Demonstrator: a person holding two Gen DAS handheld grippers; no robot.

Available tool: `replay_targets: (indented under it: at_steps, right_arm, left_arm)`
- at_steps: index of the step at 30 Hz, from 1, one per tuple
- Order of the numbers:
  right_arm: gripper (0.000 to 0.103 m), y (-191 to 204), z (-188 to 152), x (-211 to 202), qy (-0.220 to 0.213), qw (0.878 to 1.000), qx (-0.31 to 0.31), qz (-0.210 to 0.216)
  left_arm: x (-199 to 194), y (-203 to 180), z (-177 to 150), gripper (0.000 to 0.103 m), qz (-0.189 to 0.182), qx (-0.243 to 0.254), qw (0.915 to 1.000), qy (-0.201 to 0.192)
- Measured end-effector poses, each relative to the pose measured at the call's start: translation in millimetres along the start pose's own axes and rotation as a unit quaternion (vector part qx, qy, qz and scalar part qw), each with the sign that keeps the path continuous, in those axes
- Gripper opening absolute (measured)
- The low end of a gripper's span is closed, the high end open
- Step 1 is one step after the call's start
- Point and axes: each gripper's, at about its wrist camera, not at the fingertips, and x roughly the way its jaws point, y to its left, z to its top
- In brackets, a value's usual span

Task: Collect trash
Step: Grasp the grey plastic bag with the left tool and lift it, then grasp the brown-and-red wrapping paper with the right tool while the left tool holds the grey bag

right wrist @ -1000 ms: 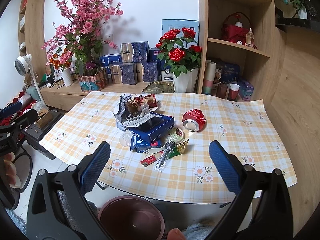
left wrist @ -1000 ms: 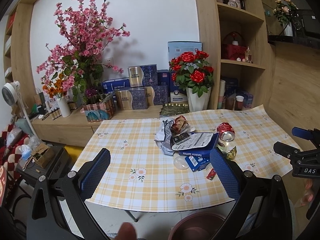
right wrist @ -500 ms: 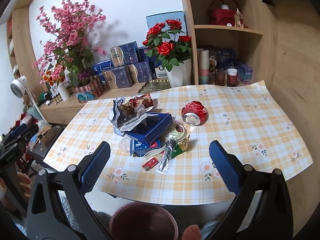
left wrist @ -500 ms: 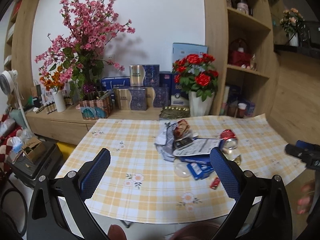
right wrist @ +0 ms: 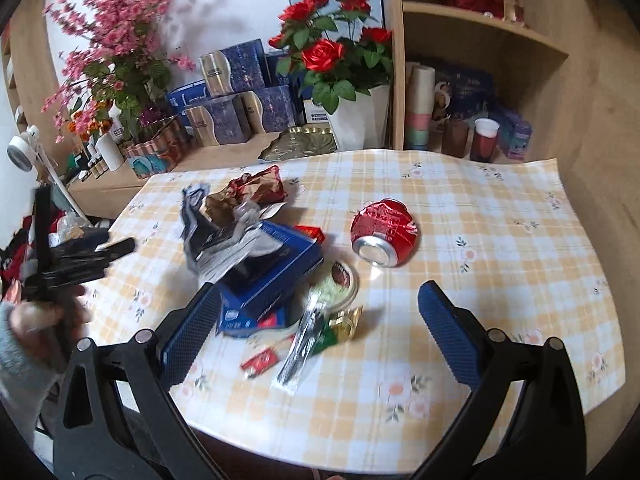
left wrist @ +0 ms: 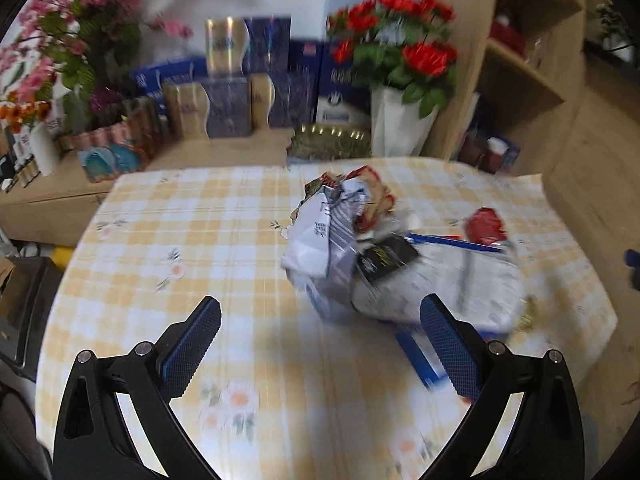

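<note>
A pile of trash lies mid-table: crumpled grey and red wrappers (right wrist: 240,196), blue cartons (right wrist: 272,272), a crushed red can (right wrist: 384,236), a round lid (right wrist: 340,280), a silver wrapper (right wrist: 300,348) and a small red packet (right wrist: 260,360). My right gripper (right wrist: 318,340) is open and empty, over the near wrappers. My left gripper (left wrist: 320,344) is open and empty, over the cloth just short of the grey wrapper (left wrist: 324,236) and blue carton (left wrist: 416,352); this view is blurred. The left gripper also shows at the left in the right wrist view (right wrist: 80,256).
The table has a yellow checked cloth (right wrist: 500,240). Behind it a sideboard holds a white pot of red roses (right wrist: 352,80), blue boxes (right wrist: 240,92) and pink blossoms (right wrist: 112,40). Shelves with cups (right wrist: 480,140) stand at the right.
Both grippers have moved forward and down toward the trash pile, which now looks larger. The bin at the bottom edge has left view. Both stay open.
</note>
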Motion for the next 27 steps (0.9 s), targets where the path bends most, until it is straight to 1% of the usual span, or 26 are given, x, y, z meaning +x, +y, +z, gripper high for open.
replay_targets:
  at_steps: [2,3,6,8,9,10,11,12,13,14,17,20,23,27]
  right_arm:
    - [0.097,-10.5,10.0,15.1,0.010,1.000,0.007,0.004]
    - [0.097,-13.1,13.4,19.6,0.014,1.000,0.009,0.004]
    - [0.097,-23.8,28.6,37.6,0.030,0.999,0.015,0.009]
    - [0.097,-28.8,40.2,49.0,0.046,0.999,0.011,0.003]
    - [0.097,-29.3,44.3,52.7,0.052,0.999,0.007,0.000]
    - [0.097,-27.2,51.2,57.7,0.060,0.998,-0.002,-0.004]
    - [0.097,-24.7,55.7,60.5,0.062,0.998,-0.012,-0.004]
    - [0.097,-20.7,61.6,63.5,0.064,0.998,-0.024,0.001]
    - [0.097,-14.8,69.1,67.2,0.066,0.997,-0.038,0.008]
    - [0.097,-9.3,75.8,71.2,0.068,0.996,-0.051,0.015]
    - [0.097,12.6,100.7,91.3,0.079,0.992,-0.090,0.029]
    - [0.097,39.2,128.4,128.9,0.099,0.988,-0.116,0.039]
    - [0.097,62.3,154.0,183.4,0.142,0.981,-0.119,0.054]
    - [0.097,90.2,172.8,258.0,0.203,0.970,-0.123,0.048]
  left_arm:
    - [33.0,1.6,11.0,0.098,0.002,-0.007,0.9998,0.020]
    - [56.5,3.0,19.1,0.098,0.002,-0.016,0.9992,0.035]
    - [97.2,6.5,32.4,0.098,0.008,-0.030,0.9980,0.055]
    - [115.0,8.6,36.1,0.098,0.012,-0.041,0.9972,0.061]
    - [125.9,10.8,37.1,0.098,0.009,-0.049,0.9962,0.071]
    - [133.5,12.6,38.1,0.092,0.003,-0.053,0.9954,0.080]
    - [141.1,17.9,39.1,0.066,-0.010,-0.057,0.9945,0.088]
    - [144.3,21.9,39.1,0.060,-0.023,-0.061,0.9933,0.096]
    - [144.5,28.3,38.4,0.059,-0.031,-0.071,0.9921,0.099]
    - [142.1,36.6,37.7,0.056,-0.037,-0.087,0.9912,0.093]
    - [127.8,66.0,33.3,0.053,-0.048,-0.124,0.9883,0.074]
    - [110.8,82.6,28.3,0.053,-0.054,-0.141,0.9865,0.064]
    - [91.9,95.0,22.7,0.053,-0.050,-0.140,0.9876,0.051]
    - [72.0,99.9,12.3,0.053,-0.042,-0.121,0.9911,0.036]
